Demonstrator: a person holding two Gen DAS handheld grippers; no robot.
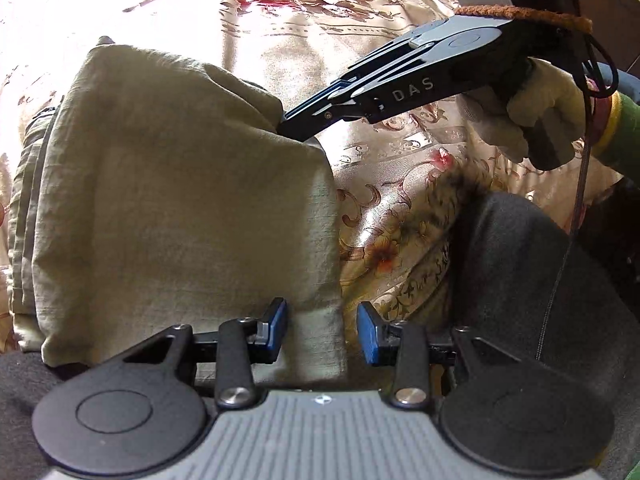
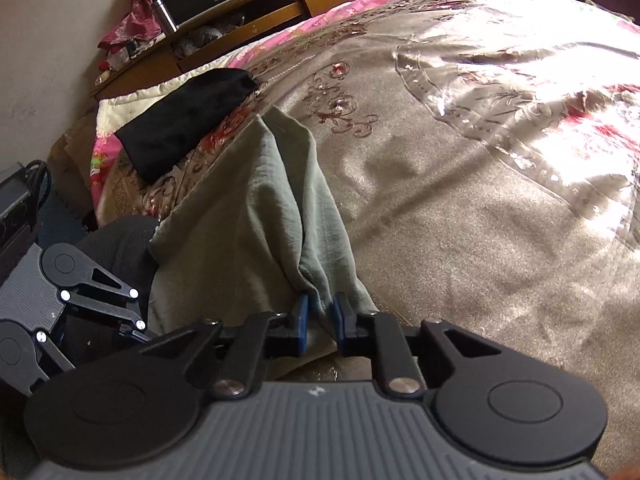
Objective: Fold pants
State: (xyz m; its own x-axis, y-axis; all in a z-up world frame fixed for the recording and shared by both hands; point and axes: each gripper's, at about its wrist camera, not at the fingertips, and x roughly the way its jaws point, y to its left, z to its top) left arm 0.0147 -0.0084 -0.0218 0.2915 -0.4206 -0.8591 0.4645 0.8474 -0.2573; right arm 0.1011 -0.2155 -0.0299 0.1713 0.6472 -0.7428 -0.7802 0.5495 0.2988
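two grippers work on the pants point(image 1: 168, 184): right gripper point(image 2: 320, 318) pinches the cloth edge, left gripper point(image 1: 322, 330) stands apart around a corner; it should close before lifting.

The letters "DAS" stand in pale print on the dark side of the right gripper point(image 1: 298, 126). Nothing else can be read.

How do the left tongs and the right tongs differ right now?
The right tongs stand nearly closed, pinching a bunched fold of the green pants; the left tongs stand wider apart, with the pants' edge lying loose between them. In the left view, the right tongs grip farther up the same edge where the left tongs sit. Both have blue pads on black arms.
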